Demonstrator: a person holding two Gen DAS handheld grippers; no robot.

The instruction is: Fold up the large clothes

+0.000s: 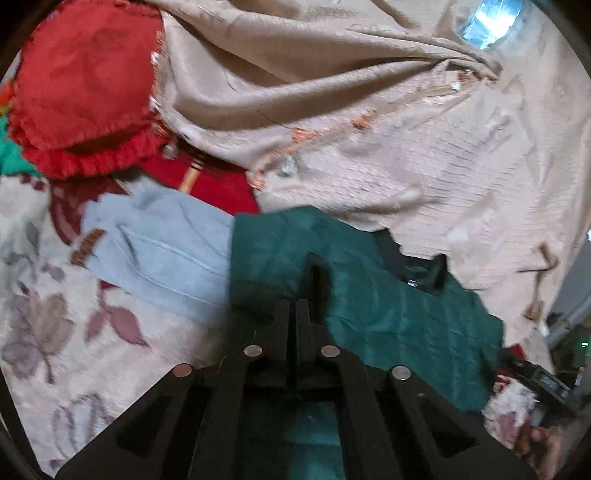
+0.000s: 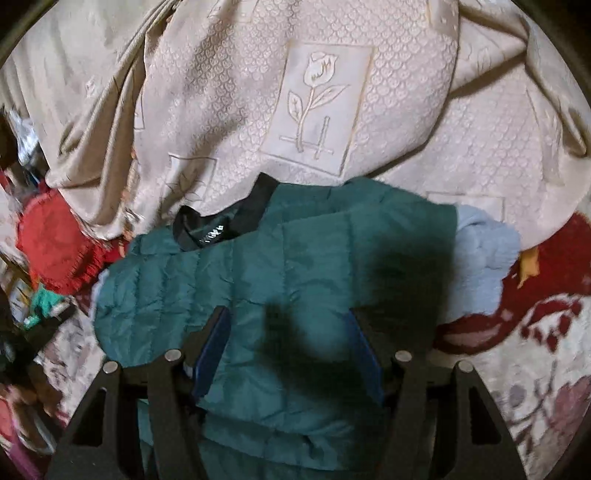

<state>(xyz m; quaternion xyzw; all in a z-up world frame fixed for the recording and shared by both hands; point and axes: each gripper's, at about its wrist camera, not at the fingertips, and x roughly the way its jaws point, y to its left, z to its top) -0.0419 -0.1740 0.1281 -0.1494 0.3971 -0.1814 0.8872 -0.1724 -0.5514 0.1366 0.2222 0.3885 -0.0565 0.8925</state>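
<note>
Left gripper (image 1: 295,306) pressed together above the green jacket (image 1: 369,295) (whether it pinches fabric, unclear); right gripper (image 2: 291,325) spread, low over the jacket.

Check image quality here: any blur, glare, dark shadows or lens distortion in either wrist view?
Left wrist view: motion blur softens the beige cloth and red cushion; a blown-out bright patch sits at top right. Right wrist view: sharper, though the right gripper throws a dark shadow on the green jacket. Both show fisheye curvature and black corners.
</note>
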